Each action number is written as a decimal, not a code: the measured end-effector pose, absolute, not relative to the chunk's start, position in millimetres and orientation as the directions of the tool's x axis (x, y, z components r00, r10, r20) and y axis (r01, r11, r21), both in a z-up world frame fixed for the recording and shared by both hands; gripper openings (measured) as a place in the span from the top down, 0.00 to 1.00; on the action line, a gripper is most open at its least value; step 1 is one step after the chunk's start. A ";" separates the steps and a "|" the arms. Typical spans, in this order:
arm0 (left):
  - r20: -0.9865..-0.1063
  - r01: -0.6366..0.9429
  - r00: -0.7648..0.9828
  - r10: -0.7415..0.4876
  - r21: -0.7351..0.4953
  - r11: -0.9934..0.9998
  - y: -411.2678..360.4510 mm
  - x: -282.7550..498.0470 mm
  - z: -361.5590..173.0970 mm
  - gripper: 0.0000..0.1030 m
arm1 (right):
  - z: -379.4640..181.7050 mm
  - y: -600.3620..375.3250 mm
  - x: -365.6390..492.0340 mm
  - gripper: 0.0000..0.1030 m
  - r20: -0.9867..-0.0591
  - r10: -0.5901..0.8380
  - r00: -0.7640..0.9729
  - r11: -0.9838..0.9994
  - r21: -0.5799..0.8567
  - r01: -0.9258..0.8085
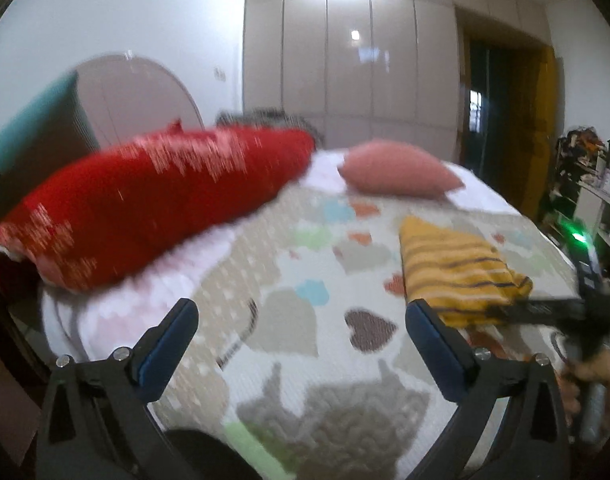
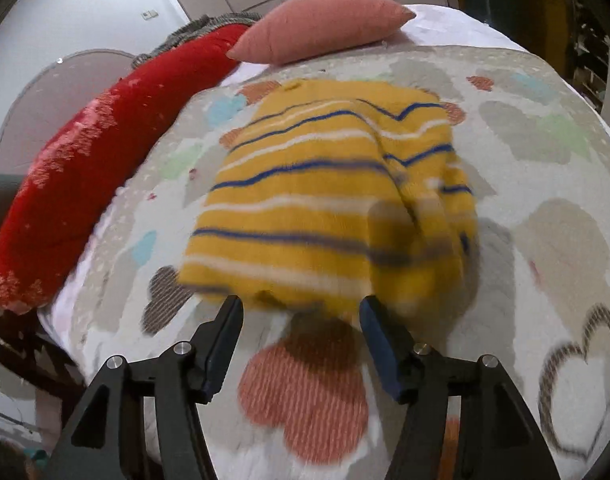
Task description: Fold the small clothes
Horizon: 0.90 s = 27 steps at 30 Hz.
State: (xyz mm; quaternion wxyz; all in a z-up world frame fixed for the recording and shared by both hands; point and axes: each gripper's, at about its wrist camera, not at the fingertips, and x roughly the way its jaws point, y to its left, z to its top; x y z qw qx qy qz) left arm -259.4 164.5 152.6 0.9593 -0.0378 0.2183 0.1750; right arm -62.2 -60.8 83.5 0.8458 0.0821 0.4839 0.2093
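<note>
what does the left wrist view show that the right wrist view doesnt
Only the left wrist view shows the open left gripper, the right gripper from the side against the sweater's near edge, the hand holding it, a green light, a wardrobe and shelves.

Only the right wrist view shows the sweater's full width with blue and white stripes, and the open right gripper head on, at its near hem.

Both show the sweater, red cushion, pink pillow and heart-print blanket.
</note>
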 end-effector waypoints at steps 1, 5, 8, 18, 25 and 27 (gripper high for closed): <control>-0.422 -0.352 0.848 0.319 0.001 0.936 162.6 -260.8 154.2 0.00 | 89.1 -65.4 -73.3 0.35 -0.774 0.438 0.458 0.897 0.346 -0.274; -0.446 -0.253 0.873 0.199 -0.064 0.965 152.3 -263.8 157.5 0.00 | 113.1 -75.9 -121.0 0.30 -0.732 0.399 0.552 0.916 0.289 -0.278; -0.447 -0.246 0.871 0.203 -0.040 0.968 140.0 -266.8 161.0 0.00 | 124.7 -83.6 -145.3 0.27 -0.709 0.373 0.598 0.928 0.271 -0.257; -0.488 -0.231 0.854 0.182 -0.042 0.972 128.6 -262.2 154.7 0.00 | 134.3 -82.5 -169.3 0.24 -0.697 0.301 0.651 0.951 0.165 -0.262; -0.515 -0.226 0.840 0.169 -0.051 0.973 132.2 -259.3 147.1 0.00 | 125.4 -68.6 -168.2 0.24 -0.721 0.290 0.630 0.950 0.138 -0.280; -0.526 -0.227 0.835 0.164 -0.057 0.972 133.8 -258.9 144.9 0.00 | 125.6 -63.6 -169.9 0.23 -0.721 0.291 0.629 0.948 0.127 -0.293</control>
